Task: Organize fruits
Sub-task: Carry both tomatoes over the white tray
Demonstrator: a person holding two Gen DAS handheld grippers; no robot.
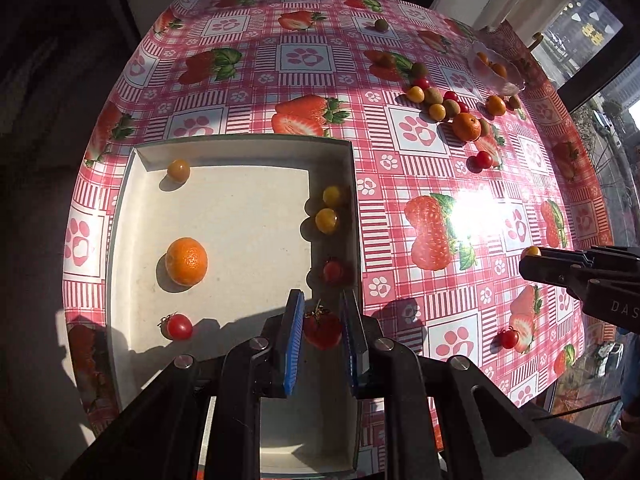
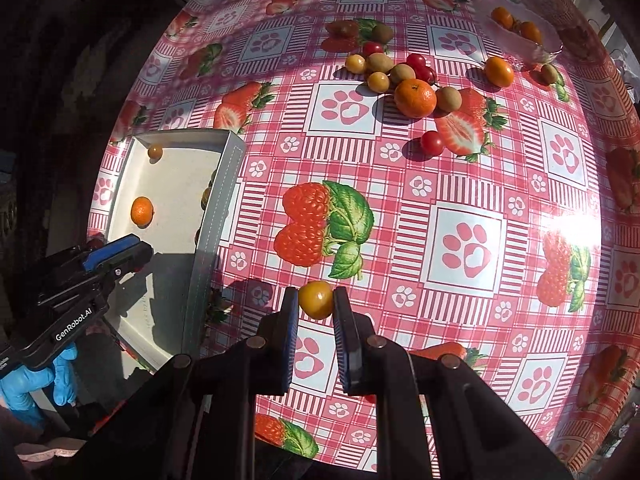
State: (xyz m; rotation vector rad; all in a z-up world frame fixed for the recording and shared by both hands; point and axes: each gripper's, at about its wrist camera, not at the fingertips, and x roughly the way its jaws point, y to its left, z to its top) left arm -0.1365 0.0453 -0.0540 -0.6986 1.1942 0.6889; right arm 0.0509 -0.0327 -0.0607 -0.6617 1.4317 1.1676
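I am working over a glossy, smooth plastic tablecloth [image 2: 400, 184] that is throwing back sun glare. My matt white tray [image 1: 240, 208] is showing faint scuffs, and my blue ribbed pads [image 1: 294, 344] are looking rubbery.
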